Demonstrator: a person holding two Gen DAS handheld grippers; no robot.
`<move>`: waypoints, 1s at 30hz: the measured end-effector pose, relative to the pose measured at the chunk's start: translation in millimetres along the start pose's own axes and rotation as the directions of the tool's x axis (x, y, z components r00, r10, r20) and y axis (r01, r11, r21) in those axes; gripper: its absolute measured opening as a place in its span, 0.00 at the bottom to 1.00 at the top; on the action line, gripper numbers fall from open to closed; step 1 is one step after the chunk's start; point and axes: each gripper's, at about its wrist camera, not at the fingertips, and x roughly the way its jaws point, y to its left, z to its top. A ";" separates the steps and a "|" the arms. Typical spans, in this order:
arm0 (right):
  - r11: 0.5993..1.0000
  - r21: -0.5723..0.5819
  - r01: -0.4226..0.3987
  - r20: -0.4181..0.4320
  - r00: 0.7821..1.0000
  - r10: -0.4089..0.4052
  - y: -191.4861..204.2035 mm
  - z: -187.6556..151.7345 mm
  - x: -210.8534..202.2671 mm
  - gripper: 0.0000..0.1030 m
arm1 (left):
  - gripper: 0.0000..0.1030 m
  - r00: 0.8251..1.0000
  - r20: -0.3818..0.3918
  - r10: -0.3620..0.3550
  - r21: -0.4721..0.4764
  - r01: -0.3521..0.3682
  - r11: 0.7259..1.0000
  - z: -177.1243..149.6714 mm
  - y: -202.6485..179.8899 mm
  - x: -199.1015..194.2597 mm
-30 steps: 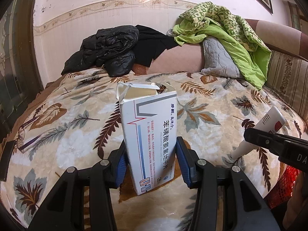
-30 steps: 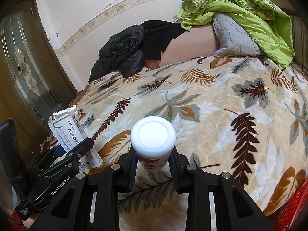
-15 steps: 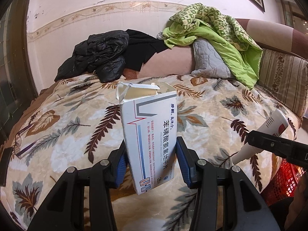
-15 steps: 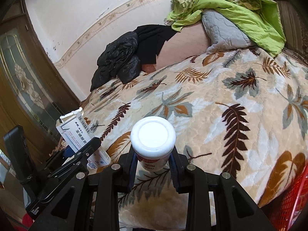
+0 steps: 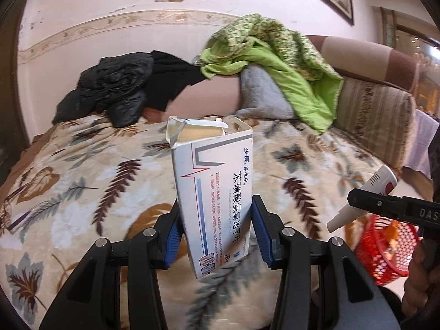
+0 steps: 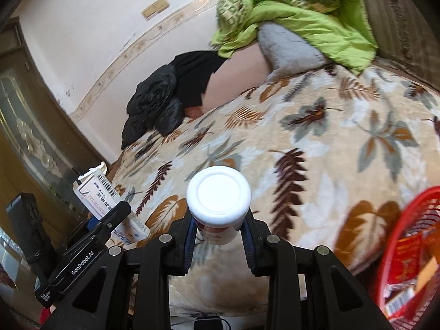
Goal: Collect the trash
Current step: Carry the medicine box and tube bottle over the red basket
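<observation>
Carrying two pieces of trash at once, a person works over a bed (image 5: 90,181) draped in a leaf-patterned blanket. The left tool (image 5: 214,228) is closed on an opened medicine box (image 5: 217,192), held upright with its torn flap at the top. The right tool (image 6: 218,233) is clamped on a tube (image 6: 218,195), its white cap facing the camera; from the left view the tube (image 5: 368,192) angles cap-down. A red basket (image 6: 407,250), already holding wrappers, sits at the near right, beside the bed's edge. Judging by the layout, the step in hand is delivery: each tool should travel right until squarely above the basket's rim before its grip is released, the tube first as it is nearer. Letting go early would likely drop items onto the blanket or floor.
</observation>
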 end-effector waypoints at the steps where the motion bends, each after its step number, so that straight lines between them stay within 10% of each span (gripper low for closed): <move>1: 1.000 0.006 0.011 0.008 1.000 -0.011 -5.3 0.5 -8.8 0.31 | 0.44 1.000 0.001 -0.017 0.003 0.017 1.000 0.6 -5.5 -1.6; 13: 0.981 0.099 0.166 0.079 0.981 -0.174 -78.5 -8.1 -110.7 0.31 | 0.44 0.974 -0.005 -0.225 0.161 0.223 0.961 6.6 -107.2 -18.2; 30: 0.919 0.258 0.300 0.121 0.933 -0.338 -165.4 -26.0 -204.3 0.31 | 0.44 0.850 -0.211 -0.482 0.255 0.524 0.813 -8.3 -256.5 0.3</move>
